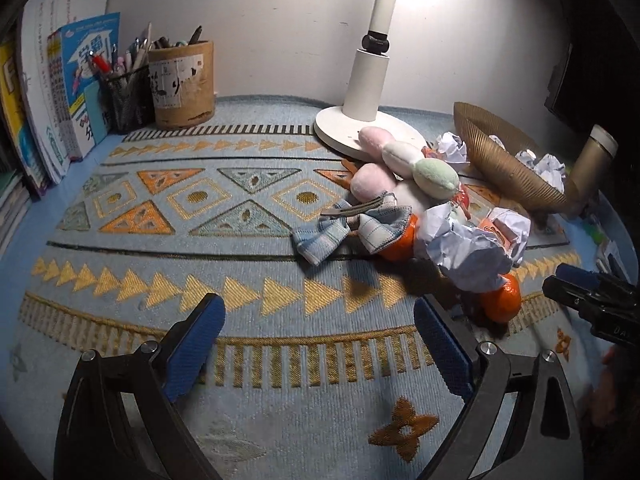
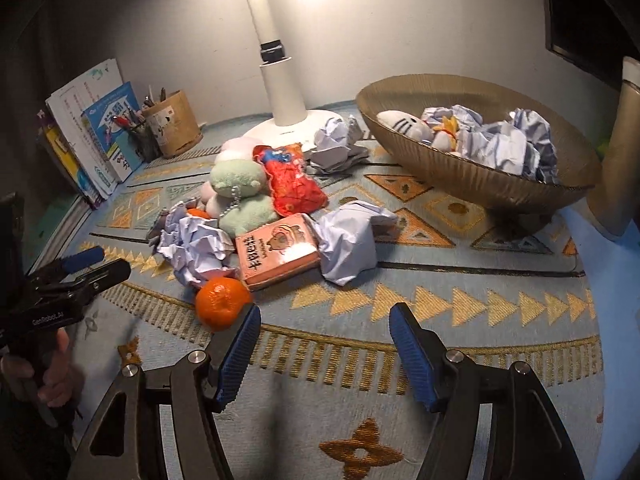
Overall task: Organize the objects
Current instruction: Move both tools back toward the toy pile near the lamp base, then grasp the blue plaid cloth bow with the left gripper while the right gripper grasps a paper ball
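A pile of clutter lies on the patterned mat: crumpled paper balls, a pink box, a red packet, pastel plush toys, a checked bow and tangerines. A gold ribbed bowl at the right holds paper balls and small plush toys. My right gripper stands open above the mat, its left finger close to the front tangerine, with nothing between the pads. My left gripper is open too, over bare mat left of the pile.
A white desk lamp stands at the back by the wall. Books and two pen holders fill the back left corner. A gold bottle stands right of the bowl. A hand holds the left gripper's handle.
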{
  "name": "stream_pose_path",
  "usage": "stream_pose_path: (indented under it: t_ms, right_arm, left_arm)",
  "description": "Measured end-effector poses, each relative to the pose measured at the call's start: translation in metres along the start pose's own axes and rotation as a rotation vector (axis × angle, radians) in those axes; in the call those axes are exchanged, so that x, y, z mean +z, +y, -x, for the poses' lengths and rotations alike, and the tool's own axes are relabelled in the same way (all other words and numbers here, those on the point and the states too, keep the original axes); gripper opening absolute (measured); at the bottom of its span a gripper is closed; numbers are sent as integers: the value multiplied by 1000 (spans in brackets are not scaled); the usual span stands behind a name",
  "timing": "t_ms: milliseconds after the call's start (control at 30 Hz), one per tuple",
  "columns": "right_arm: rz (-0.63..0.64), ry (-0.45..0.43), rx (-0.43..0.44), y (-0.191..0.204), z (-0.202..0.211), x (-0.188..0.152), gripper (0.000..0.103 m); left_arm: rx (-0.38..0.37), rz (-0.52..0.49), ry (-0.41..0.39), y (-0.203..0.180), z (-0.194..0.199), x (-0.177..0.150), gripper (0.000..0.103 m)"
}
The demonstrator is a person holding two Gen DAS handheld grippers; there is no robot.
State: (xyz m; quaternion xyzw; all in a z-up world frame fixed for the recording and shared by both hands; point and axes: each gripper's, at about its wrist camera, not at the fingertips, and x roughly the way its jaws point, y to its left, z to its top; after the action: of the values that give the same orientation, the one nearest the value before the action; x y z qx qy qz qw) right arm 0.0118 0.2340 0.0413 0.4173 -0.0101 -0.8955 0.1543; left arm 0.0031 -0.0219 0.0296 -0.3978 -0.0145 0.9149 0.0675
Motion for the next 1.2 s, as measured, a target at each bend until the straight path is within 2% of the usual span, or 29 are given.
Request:
stream_pose_path:
  t_ms: [100,200,333,433,467,500,567,633,667,700,767,833,900,933,1033,1100,1200]
  right_arm:
    - [89,-10,59,30,3,16,69]
    - [173,0,112,57,-3,30,85]
    - [302,41,92,85,-24,37,85]
    - [357,74,75,94,-41,37,85]
    - [365,80,70,95,-46,38,85]
    - [371,87,70,96,-50,39,85]
    - [373,99,73,96,-58,40,85]
    - [371,103,74,96,-64,41,80]
    - [373,107,78,95,-66,42,67]
    - [375,118,82,95,-70,42,56]
    - [384,116,50,97,-74,42,48]
    - [374,100,67,96,-72,42,45]
    - [351,86,87,94,-68,43,42]
    - [337,77,96,92,-65,44,42]
    - [268,40,146,84,-53,50,41]
    - [205,10,189,74,-41,57,41]
    - [124,-50,240,58,-11,65,41]
  left_arm:
    - [2,-142,-33,0,1,20,95]
    - [-49,-262,-2,0,-14,36,95]
    - [-70,-465,27,-12,-36,40,95]
    - [-74,-585,43,-20,-50,39,88]
    - [-78,-612,51,-22,-54,38,82]
    - [-82,-626,60,-23,-59,38,81]
    - [-105,-626,71,-22,-66,41,78]
    - [-147,-600,85,-18,-69,44,70]
    - [-162,-592,88,-16,-70,45,68]
    - [-175,-587,87,-15,-70,45,61]
    - [-191,-568,88,-13,-72,47,56]
    - [-195,-558,84,-11,-73,47,51]
    - [-183,-547,79,-7,-73,47,38]
    - [-188,-536,83,-4,-73,48,37]
    - [-201,-485,84,5,-72,50,25]
    - [-222,-431,82,10,-69,53,21]
    - [-282,-346,52,18,-52,56,20]
